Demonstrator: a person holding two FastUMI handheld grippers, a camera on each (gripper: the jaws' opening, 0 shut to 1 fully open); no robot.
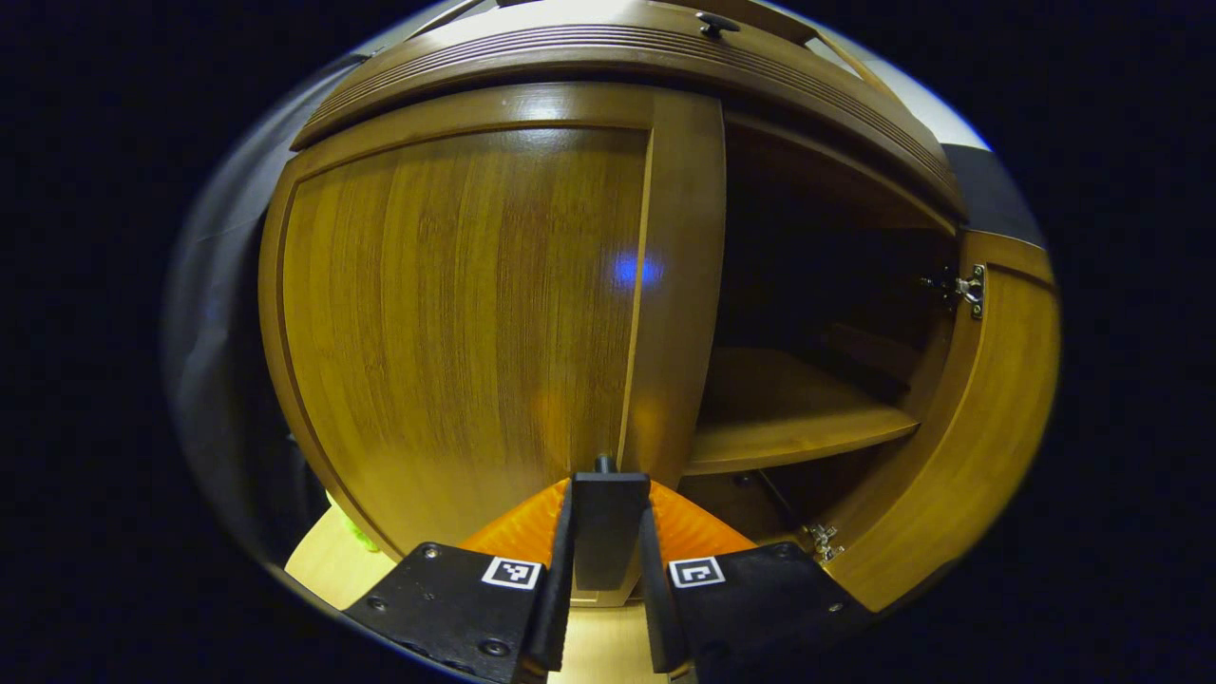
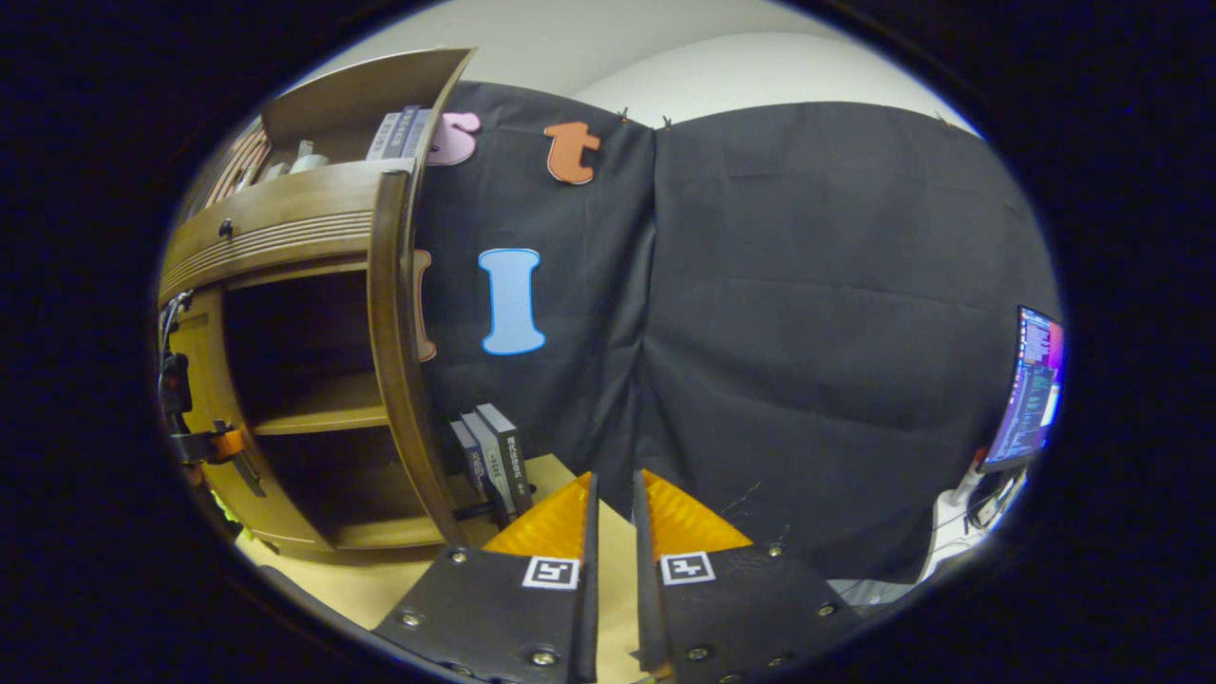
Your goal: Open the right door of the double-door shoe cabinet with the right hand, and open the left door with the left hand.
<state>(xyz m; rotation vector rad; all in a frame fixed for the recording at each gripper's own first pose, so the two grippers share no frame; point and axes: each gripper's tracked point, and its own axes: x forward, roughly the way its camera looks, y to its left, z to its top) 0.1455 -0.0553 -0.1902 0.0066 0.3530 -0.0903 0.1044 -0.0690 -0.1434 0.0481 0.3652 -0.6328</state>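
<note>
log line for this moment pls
right door: open | left door: closed | left gripper: jaws shut on left door handle | right gripper: clear of cabinet, jaws nearly closed, empty

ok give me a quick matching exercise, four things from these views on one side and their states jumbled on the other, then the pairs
Things:
1. left door
2. right door
3. left gripper
4. right gripper

States:
A. swung wide open on its hinges
B. shut on a black handle
C. closed against the cabinet
D. holding nothing, fingers nearly together, facing the black cloth

Pairs: 1-C, 2-A, 3-B, 4-D
</note>
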